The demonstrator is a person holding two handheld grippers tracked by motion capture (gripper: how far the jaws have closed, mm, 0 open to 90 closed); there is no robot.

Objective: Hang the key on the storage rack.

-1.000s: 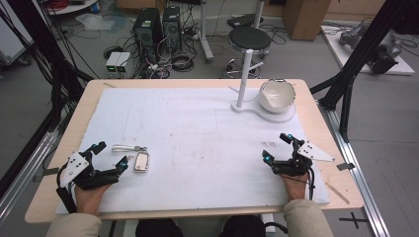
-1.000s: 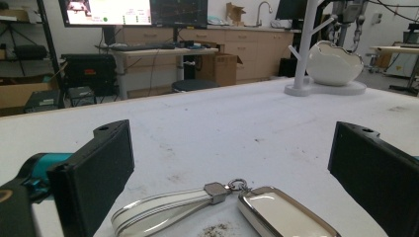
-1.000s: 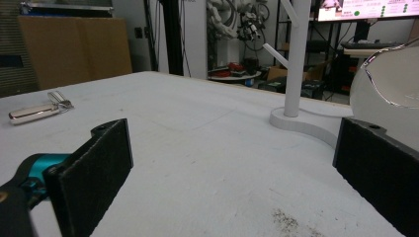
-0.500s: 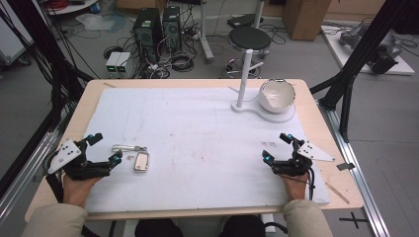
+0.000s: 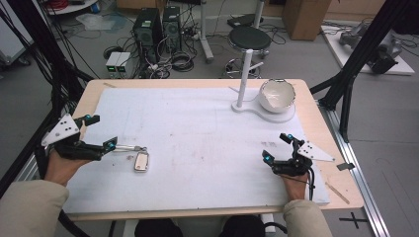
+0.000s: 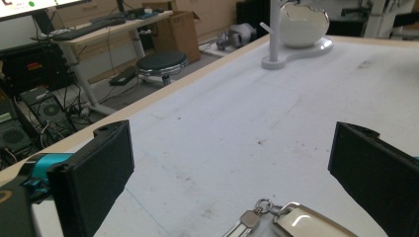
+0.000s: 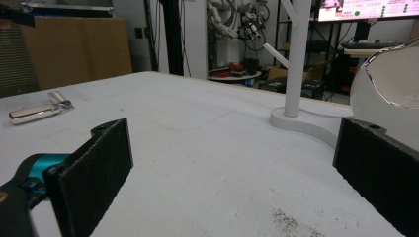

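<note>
**Inspector:** Table (image 5: 212, 94) first: pale wood top under a white mat, with a white stand (image 5: 243, 74) and a cracked white bowl (image 5: 276, 95) at the far right corner. Both sit well apart from the work.

**Onlooker:** And the grippers?

**Inspector:** Left gripper (image 5: 101, 132) sits at the near left edge, jaws spread wide with nothing between them. Right gripper (image 5: 277, 148) rests near the right edge, jaws likewise parted and empty, well away from the object.

**Onlooker:** Where is the object itself?

**Inspector:** Key fob (image 5: 142, 161) lies flat on the mat, near left, with a metal key (image 5: 129, 147) on a ring (image 6: 263, 204) beside it. The key points toward the left gripper, its end just beside the lower jaw tip. In the left gripper view the fob (image 6: 311, 222) sits low, between the jaws but ahead of them.

**Onlooker:** Your advice for the pick-up?

**Inspector:** In my judgement, bring the left gripper forward and down until the jaws straddle the fob across its narrow width, keep them level with the mat, then close on the body, not the loose key, which would likely swing or slip.
</note>
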